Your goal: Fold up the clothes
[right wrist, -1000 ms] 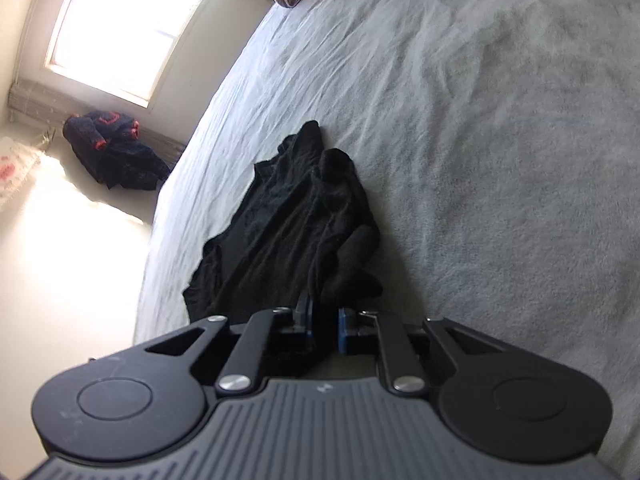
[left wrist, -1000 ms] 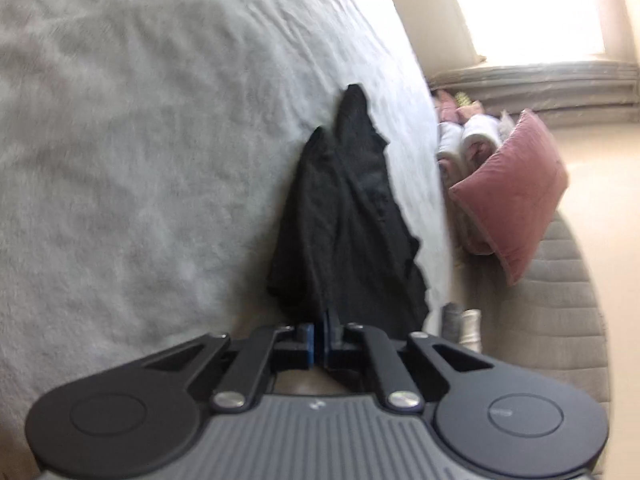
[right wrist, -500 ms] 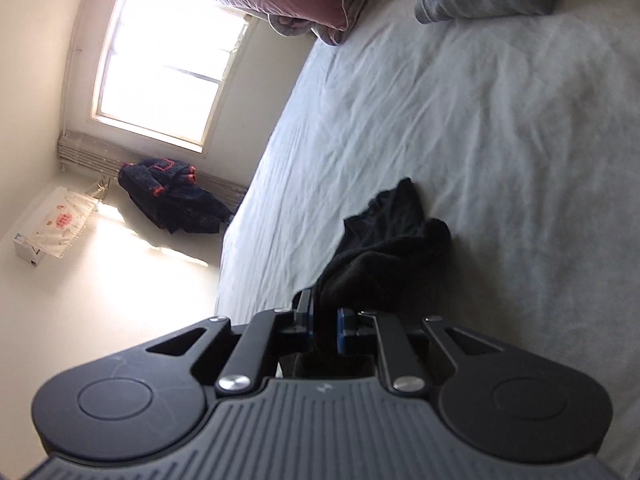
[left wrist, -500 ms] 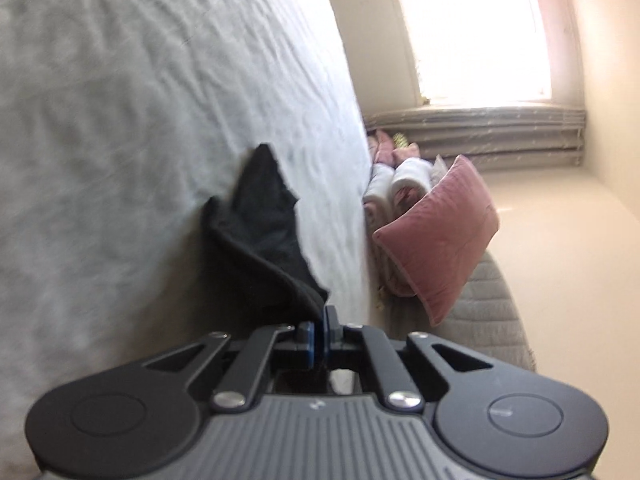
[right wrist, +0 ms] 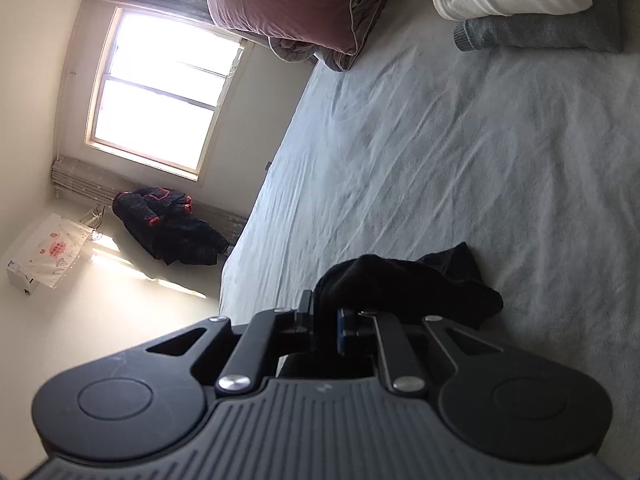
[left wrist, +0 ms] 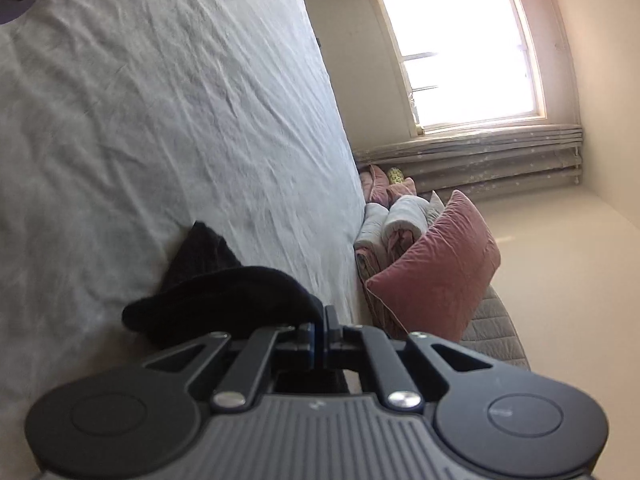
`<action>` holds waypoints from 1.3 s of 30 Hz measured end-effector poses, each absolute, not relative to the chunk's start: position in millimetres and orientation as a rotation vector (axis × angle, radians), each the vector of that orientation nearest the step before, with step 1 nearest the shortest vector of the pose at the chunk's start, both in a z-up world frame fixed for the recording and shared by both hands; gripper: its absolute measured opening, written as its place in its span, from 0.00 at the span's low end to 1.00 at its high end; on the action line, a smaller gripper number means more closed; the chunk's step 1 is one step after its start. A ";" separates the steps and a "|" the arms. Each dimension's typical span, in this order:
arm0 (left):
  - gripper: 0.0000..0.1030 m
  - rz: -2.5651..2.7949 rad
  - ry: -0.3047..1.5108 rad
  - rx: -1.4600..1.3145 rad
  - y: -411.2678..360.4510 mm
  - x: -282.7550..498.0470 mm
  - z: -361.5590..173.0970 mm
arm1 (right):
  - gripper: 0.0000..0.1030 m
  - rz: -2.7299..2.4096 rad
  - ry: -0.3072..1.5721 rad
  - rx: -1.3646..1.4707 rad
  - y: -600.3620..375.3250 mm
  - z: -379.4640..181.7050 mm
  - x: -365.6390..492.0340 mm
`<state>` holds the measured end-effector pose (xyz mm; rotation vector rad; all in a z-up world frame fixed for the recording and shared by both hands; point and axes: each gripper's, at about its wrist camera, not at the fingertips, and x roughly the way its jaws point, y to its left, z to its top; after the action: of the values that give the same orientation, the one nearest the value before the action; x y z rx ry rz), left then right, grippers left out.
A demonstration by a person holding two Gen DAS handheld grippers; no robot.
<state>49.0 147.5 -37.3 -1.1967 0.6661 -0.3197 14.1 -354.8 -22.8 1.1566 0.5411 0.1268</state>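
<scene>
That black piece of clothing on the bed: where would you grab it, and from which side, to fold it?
By its edge, one hold at each end. The black garment is limp, so two spread pinches stretch it flat. That is the hold now: left gripper and right gripper are each shut on a bunched edge, with the rest trailing onto the bed.

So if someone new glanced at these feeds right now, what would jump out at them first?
Most striking is the black garment, bunched on the grey bed sheet and pinched by both the left gripper and the right gripper. Next comes the bright window and the pink pillow at the bed's edge.
</scene>
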 end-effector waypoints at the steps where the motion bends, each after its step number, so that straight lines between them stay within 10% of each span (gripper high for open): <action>1: 0.03 -0.314 0.668 -1.190 145.6 55.7 -37.4 | 0.13 0.122 0.545 1.155 -355.1 -24.9 21.0; 14: 0.05 -0.258 0.715 -1.047 123.0 132.3 -61.9 | 0.18 0.067 0.633 1.144 -372.2 -63.0 79.7; 18: 0.41 -0.246 0.714 -0.981 125.3 139.5 -68.4 | 0.20 0.077 0.648 1.141 -376.6 -71.6 81.1; 22: 0.41 -0.257 0.724 -0.906 124.5 143.5 -69.7 | 0.38 0.043 0.625 1.077 -377.3 -68.9 78.8; 39: 0.60 -0.152 0.582 -0.467 106.3 151.6 -66.5 | 0.54 0.032 0.595 0.398 -317.3 -62.3 98.9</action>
<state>151.6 106.3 -66.5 -0.4672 0.5825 -0.1518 98.9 -317.3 -62.3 0.3979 0.5950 0.0319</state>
